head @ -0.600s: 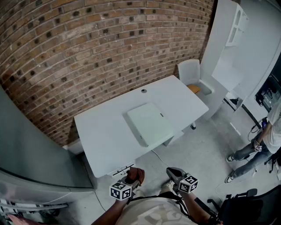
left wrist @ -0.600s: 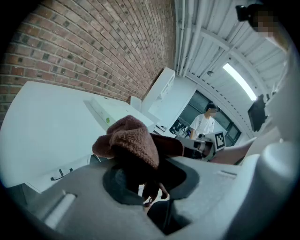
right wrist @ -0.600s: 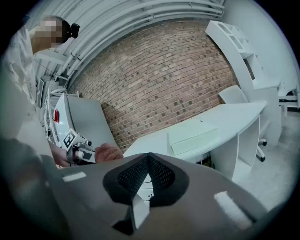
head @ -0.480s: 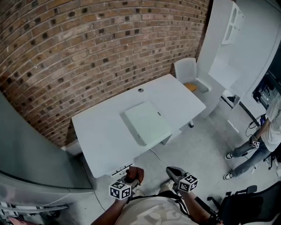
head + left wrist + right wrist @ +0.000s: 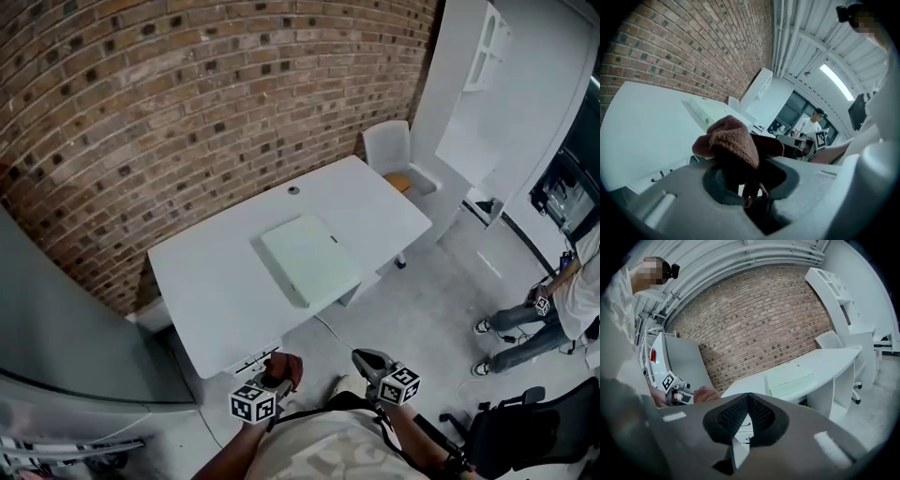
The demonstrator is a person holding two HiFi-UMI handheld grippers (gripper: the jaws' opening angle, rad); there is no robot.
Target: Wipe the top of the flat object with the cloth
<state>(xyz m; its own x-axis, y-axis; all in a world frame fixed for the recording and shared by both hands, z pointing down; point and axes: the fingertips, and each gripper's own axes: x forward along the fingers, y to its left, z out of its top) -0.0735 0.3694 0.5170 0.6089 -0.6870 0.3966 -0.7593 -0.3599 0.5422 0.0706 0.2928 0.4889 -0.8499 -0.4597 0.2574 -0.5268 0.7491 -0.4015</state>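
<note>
A pale green flat box lies on the white table, near its front edge. It also shows in the right gripper view, flat box, and in the left gripper view, flat box. My left gripper is held close to my body, in front of the table, shut on a reddish-brown cloth bunched over its jaws; the cloth also shows in the head view. My right gripper is beside it, shut and empty. Both are well short of the box.
A brick wall runs behind the table. A white chair stands at the table's far right end, by a white cabinet. A person stands on the grey floor at right. A grey panel is at left.
The table and box have shifted slightly up and left in the head view as the head turned. Both grippers stay in the same place near my body.
</note>
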